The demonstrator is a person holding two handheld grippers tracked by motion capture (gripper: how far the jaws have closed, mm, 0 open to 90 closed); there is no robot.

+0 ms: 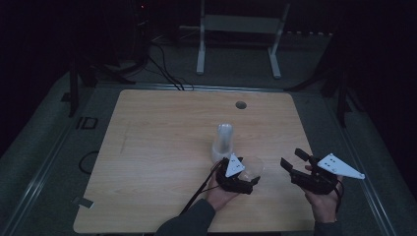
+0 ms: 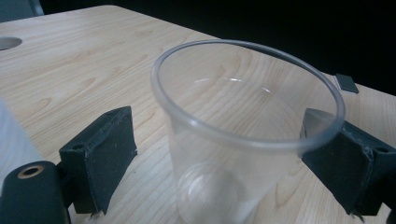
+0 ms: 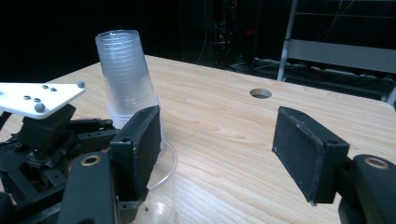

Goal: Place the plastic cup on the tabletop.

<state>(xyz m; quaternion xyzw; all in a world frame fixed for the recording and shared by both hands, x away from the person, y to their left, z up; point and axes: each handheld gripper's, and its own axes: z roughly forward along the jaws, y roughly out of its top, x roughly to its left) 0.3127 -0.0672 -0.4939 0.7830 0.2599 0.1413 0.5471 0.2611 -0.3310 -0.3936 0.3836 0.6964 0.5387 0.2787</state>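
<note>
On a pale wooden table point(image 1: 162, 147) ringed by darkness, a stack of clear cups point(image 1: 223, 141) is seen at centre, a single clear cup point(image 1: 252, 167) stands lower centre between the spread left gripper point(image 1: 252, 183), unpinched, and the right gripper point(image 1: 291, 162) is held spread and empty at lower right.

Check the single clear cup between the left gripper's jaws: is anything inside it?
The clear cup looks empty: the wooden table shows through its wall and base. The lowest part of its base is cut off by the picture edge, so that bit stays unseen.
</note>
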